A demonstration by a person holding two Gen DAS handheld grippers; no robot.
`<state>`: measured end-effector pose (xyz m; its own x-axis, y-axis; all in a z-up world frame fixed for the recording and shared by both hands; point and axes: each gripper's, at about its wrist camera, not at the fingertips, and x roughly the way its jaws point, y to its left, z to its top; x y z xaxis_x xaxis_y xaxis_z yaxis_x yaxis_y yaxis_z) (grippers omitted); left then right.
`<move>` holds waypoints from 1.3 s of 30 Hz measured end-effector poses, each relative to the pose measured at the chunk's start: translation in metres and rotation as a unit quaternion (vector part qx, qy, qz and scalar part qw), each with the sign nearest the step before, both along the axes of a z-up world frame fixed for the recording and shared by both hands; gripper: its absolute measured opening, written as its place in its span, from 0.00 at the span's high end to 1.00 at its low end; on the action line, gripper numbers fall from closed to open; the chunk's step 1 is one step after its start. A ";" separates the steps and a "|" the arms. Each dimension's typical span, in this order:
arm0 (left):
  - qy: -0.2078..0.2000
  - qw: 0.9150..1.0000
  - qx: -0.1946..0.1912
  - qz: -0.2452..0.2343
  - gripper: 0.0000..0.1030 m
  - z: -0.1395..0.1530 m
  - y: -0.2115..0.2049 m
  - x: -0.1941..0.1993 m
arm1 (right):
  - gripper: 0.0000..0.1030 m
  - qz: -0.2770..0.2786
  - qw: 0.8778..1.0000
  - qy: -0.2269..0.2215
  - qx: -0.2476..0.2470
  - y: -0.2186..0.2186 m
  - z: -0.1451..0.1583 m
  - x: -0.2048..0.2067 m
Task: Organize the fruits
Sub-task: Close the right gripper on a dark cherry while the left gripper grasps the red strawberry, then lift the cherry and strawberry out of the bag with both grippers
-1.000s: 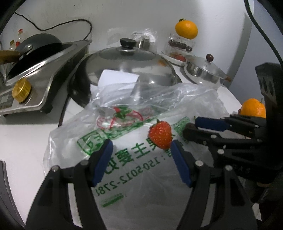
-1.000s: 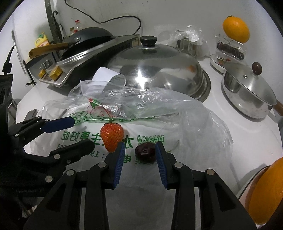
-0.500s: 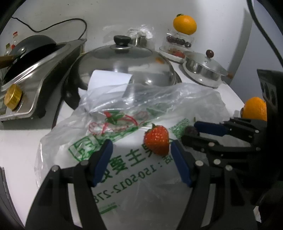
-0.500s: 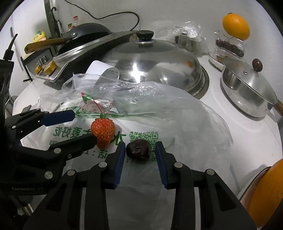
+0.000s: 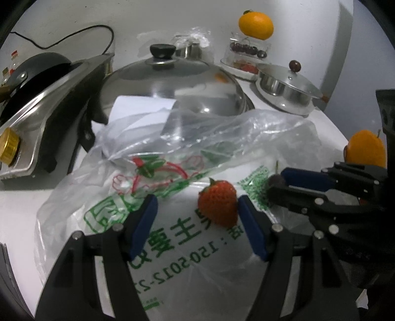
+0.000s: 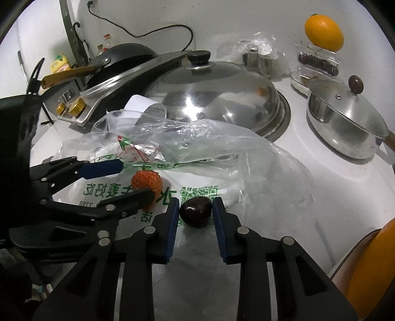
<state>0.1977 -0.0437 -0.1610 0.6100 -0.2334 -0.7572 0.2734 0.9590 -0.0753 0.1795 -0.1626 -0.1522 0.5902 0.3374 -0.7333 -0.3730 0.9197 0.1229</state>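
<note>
A red strawberry point(image 5: 218, 206) point(image 6: 147, 182) lies on a printed clear plastic bag point(image 5: 172, 148). It sits between the fingers of my left gripper point(image 5: 196, 201), close against the right pad. The left pad stands well off, so this gripper is open. Just to the right a dark cherry point(image 6: 195, 213) rests on the same bag between the blue pads of my right gripper point(image 6: 195, 202). Its jaws are closing and the pads touch both sides of the cherry. In the left wrist view the right gripper point(image 5: 276, 181) comes in from the right.
Behind the bag stands a domed steel wok lid point(image 5: 172, 86), with a stove point(image 5: 37, 98) and black pan to the left and a lidded steel pot point(image 5: 286, 89) to the right. One orange point(image 5: 256, 23) tops a clear fruit stand point(image 6: 318, 63); another orange point(image 5: 366, 148) lies near right.
The right jaws have narrowed around the dark cherry until the pads meet it. The left gripper has crept forward, so the strawberry now sits between its fingers by the right pad.
</note>
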 end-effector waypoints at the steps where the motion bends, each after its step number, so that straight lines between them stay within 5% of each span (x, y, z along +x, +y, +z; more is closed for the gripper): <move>1: 0.001 1.000 -0.001 -0.002 0.34 0.000 -0.001 0.000 | 0.71 0.000 1.000 0.000 0.002 0.000 0.000 0.000; 9: 0.004 1.000 -0.001 -0.016 0.39 -0.004 -0.008 0.002 | 0.71 -0.001 1.000 -0.003 0.012 -0.001 0.002 -0.003; 19: 0.004 0.999 -0.024 -0.034 0.67 0.000 -0.009 -0.005 | 0.71 -0.002 1.000 -0.011 0.012 0.001 0.010 -0.014; 39: -0.024 0.999 -0.021 -0.029 0.67 0.027 -0.006 -0.021 | 0.71 0.005 0.999 -0.033 0.019 0.000 0.032 -0.034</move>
